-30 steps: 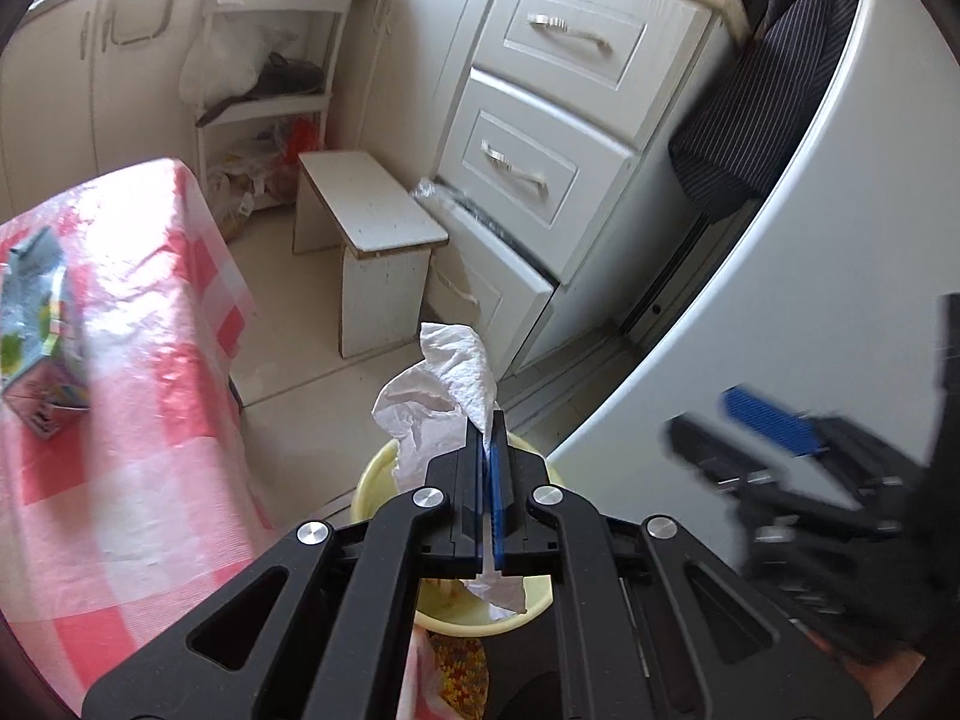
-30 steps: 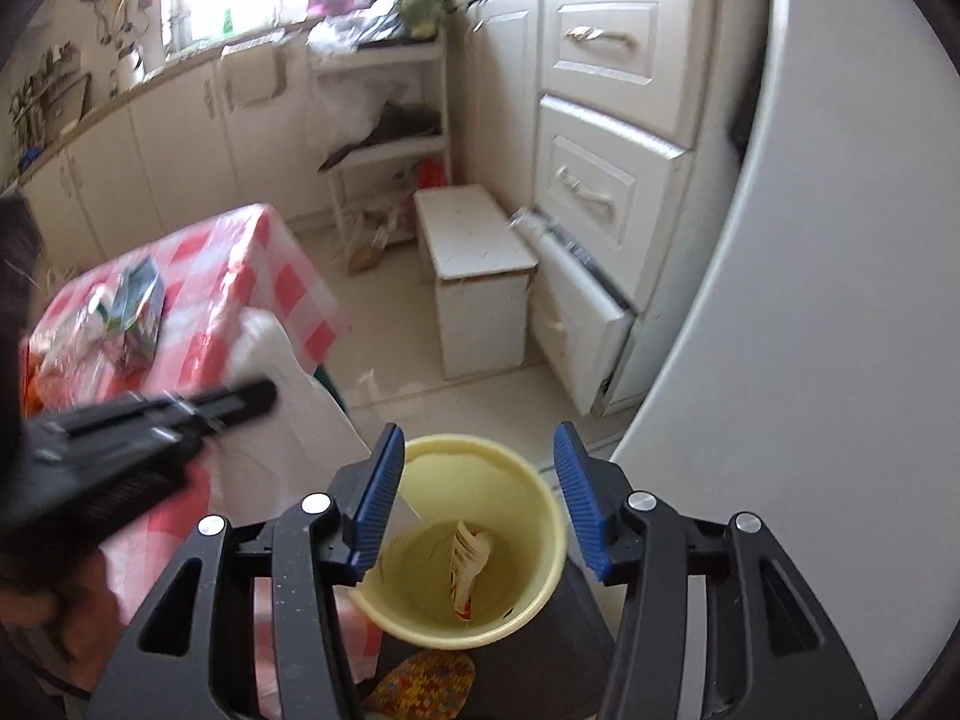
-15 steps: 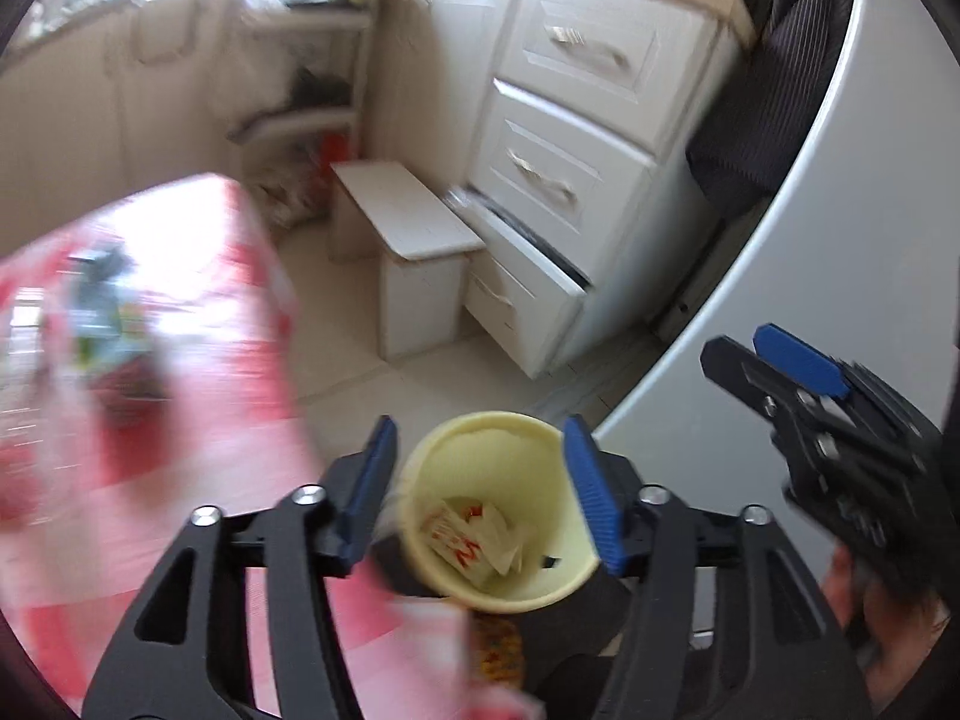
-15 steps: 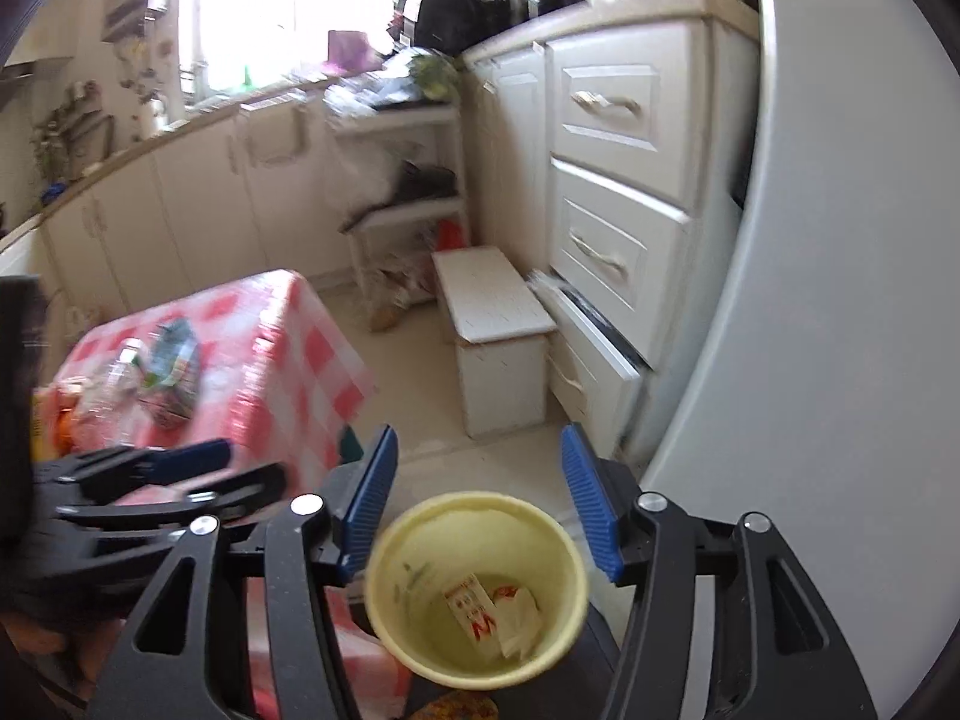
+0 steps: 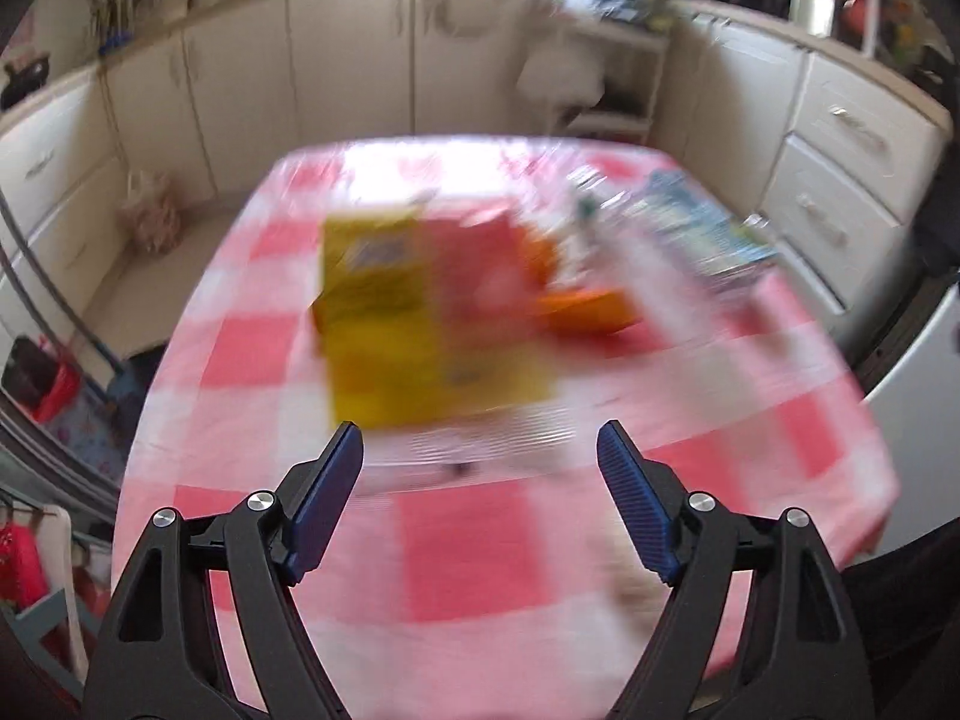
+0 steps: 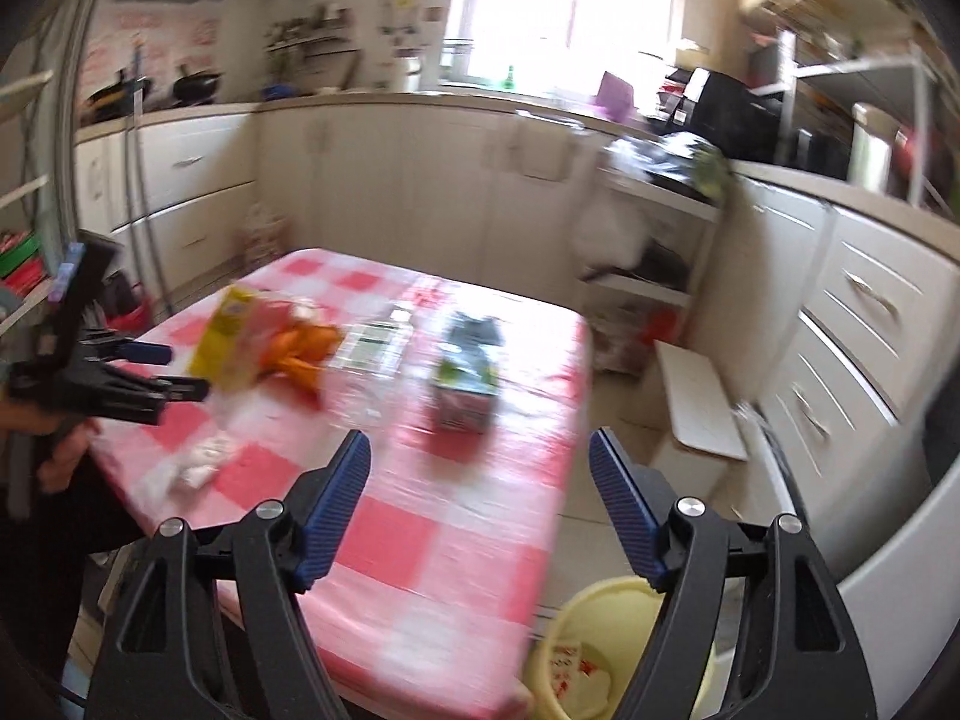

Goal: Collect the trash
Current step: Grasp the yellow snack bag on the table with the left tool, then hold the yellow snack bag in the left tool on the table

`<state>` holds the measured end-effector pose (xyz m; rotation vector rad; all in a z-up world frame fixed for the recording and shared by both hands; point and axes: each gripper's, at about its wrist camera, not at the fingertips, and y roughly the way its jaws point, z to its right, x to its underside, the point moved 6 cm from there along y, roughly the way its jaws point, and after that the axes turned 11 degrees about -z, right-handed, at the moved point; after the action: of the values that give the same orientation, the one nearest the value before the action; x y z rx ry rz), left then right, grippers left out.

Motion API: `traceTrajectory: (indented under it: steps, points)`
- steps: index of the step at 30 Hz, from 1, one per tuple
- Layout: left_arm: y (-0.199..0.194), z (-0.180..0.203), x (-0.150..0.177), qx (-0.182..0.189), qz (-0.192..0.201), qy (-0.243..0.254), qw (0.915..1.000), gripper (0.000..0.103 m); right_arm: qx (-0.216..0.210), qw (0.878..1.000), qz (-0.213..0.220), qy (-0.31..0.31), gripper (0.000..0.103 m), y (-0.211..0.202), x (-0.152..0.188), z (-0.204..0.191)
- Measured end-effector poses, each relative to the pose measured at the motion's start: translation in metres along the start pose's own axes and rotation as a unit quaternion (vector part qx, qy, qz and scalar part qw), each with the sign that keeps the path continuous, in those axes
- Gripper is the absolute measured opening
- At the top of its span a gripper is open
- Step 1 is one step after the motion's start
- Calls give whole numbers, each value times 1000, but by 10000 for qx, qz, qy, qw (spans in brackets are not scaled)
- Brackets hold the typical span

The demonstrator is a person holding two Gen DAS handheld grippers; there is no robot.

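Right wrist view shows the trash on the desk [image 6: 456, 546], which wears a pink-and-white checked cloth: a crumpled white tissue [image 6: 195, 462] near the left edge, a yellow packet [image 6: 225, 336] and an orange wrapper [image 6: 306, 351] touching each other farther back, a clear bottle [image 6: 372, 372] lying just beside them, and a small carton [image 6: 465, 384] standing upright to the right. A yellow bin [image 6: 576, 654] sits on the floor at the desk's near right corner, with scraps of paper inside it. The right tongs [image 6: 480, 456] hang above the near part of the desk, jaws opening and nothing between them. The left tongs [image 6: 180, 369] reach in from the left over the desk edge, held by a hand [image 6: 63, 450]; in the left wrist view these tongs [image 5: 480, 450] are spreading wider, empty, over the blurred yellow packet [image 5: 384, 312] and orange wrapper [image 5: 585, 306]. White cabinets [image 6: 420, 180] line the walls behind.
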<state>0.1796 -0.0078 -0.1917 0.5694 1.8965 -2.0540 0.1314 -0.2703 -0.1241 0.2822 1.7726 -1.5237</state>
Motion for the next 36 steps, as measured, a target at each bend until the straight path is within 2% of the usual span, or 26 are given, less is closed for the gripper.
traceTrajectory:
  steps: [2,5,7,8,9,10,11,16,19,29,36]
  points:
    - [15,-17,-4,27,-134,-150,9998,77,-59,9999,-22,-116,73,6,-6,-13]
    - [28,-24,-15,-39,-186,-25,9998,80,-96,9998,-75,-149,74,14,-12,-23]
    - [33,-19,-26,163,-305,108,9993,87,-107,9998,-127,-128,74,21,-14,-25]
    - [37,-15,-32,97,-282,220,9993,89,-107,9998,-146,-119,74,22,-13,-25]
    - [44,-14,-37,-182,-403,408,9982,90,-103,9998,-160,-113,74,23,-13,-26]
    - [49,-15,-39,-286,-520,523,9969,96,-99,9997,-172,-111,74,24,-14,-28]
    - [52,-11,-43,-281,-522,679,9959,96,-94,9997,-178,-105,74,24,-14,-32]
    - [59,-9,-58,-20,-579,940,9939,97,-120,9996,-226,-150,77,30,-18,-39]
    - [67,-7,-68,198,-594,1391,9883,97,-154,9994,-242,-197,78,33,-20,-45]
    - [66,-6,-73,174,-584,1392,9884,97,-182,9988,-243,-376,80,36,-24,-60]
    - [66,-6,-72,174,-584,1391,9884,97,-157,9982,-129,-557,85,31,-25,-71]
